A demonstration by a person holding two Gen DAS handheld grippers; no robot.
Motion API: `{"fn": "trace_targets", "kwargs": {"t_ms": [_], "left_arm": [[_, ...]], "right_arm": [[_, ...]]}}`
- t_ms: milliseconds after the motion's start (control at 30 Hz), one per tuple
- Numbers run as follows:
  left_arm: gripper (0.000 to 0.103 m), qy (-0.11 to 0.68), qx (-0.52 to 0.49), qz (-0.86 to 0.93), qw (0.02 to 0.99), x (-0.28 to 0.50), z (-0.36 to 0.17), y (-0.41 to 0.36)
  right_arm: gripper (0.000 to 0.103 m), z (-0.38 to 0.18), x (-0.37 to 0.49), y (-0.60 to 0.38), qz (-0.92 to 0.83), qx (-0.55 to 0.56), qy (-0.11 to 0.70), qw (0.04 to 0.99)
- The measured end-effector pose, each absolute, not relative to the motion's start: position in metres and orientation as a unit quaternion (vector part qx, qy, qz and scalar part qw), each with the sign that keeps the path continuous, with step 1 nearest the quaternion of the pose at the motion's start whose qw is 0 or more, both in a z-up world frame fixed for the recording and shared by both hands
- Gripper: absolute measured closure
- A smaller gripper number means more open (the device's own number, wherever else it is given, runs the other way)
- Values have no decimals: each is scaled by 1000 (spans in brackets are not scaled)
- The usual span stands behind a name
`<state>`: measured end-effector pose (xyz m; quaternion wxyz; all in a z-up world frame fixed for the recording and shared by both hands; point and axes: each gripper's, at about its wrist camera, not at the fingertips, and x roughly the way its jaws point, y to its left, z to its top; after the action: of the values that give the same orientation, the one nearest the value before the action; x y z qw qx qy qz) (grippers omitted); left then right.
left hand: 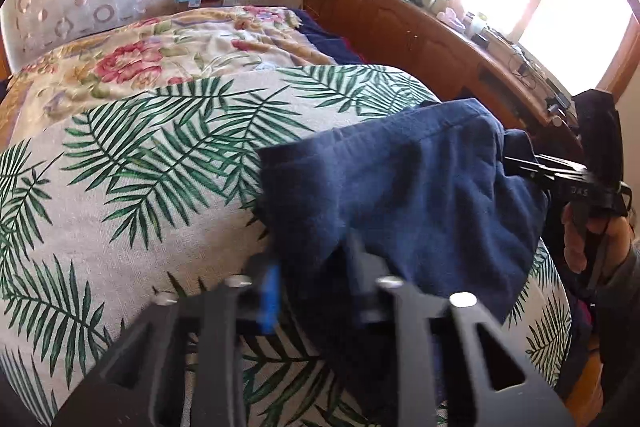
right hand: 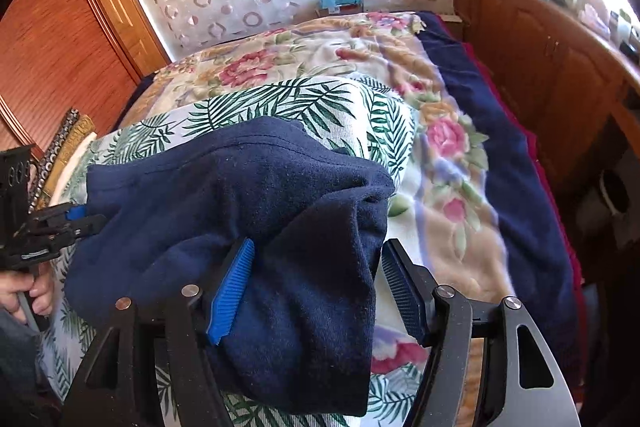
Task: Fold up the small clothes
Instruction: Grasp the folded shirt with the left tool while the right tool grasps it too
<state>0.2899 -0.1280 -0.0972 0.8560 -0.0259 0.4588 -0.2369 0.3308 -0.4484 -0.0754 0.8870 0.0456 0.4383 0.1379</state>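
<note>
With the right gripper [right hand: 316,283] spread wide around the navy garment [right hand: 240,195] above the palm-print cloth [right hand: 280,99] and the left gripper [left hand: 312,267] seemingly pinching its other edge, the unclamped side may slump.

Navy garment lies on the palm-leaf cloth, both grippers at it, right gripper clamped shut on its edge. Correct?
Not quite. The right wrist view shows the right gripper open, its jaws spread around the navy garment. The rest holds: the garment lies on the palm-leaf cloth, left gripper at it too.

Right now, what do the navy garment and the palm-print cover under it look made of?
Navy garment: soft knit, likely cotton fleece; matte, fuzzy nap, stitched hem line. Palm-print cover: woven, probably cotton or linen blend; visible coarse ribbed weave, matte printed leaves.
</note>
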Motion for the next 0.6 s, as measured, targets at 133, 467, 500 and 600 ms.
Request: {"fn": "trace_targets", "kwargs": {"t_ms": [133, 467, 500, 600], "left_arm": [[91, 432, -21, -234, 871, 278, -79, -124], [92, 370, -32, -213, 903, 230, -22, -61], [92, 375, -31, -205, 903, 230, -26, -55], [92, 390, -38, -199, 898, 229, -39, -46]], "right_arm": [[35, -75, 322, -443, 143, 35, 431, 890], [35, -66, 313, -399, 183, -6, 415, 891], [34, -70, 317, -395, 185, -9, 420, 889], [33, -81, 329, -386, 204, 0, 433, 878]]}}
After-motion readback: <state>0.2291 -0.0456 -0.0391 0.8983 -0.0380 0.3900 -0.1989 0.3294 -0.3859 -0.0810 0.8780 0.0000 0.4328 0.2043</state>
